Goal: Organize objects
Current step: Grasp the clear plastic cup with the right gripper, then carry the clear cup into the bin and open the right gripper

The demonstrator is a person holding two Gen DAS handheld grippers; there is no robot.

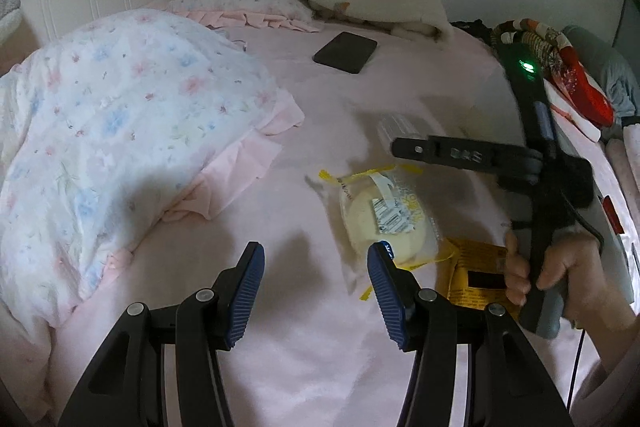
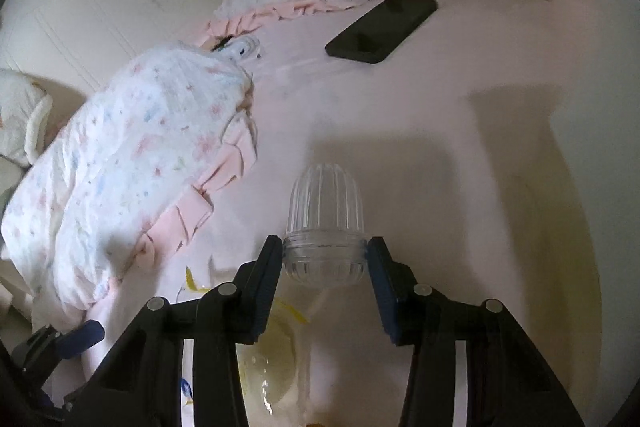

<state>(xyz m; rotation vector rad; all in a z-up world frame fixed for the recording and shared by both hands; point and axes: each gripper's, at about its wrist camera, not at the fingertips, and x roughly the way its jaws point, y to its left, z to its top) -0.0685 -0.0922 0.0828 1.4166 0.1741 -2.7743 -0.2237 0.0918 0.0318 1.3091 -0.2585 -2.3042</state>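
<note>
Right gripper: fingers clamped on a clear ribbed jar.
Left gripper: fingers apart, empty, over the pink bed.

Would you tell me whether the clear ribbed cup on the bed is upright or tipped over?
Tipped over: the clear ribbed cup lies on its side on the pink sheet.

Left gripper, jaws apart, beside bagged bread.

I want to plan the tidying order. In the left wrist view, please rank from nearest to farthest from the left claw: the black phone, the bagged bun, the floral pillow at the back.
1. bagged bun, beside its right finger
2. black phone, mid-bed
3. floral pillow, by the wall
</note>
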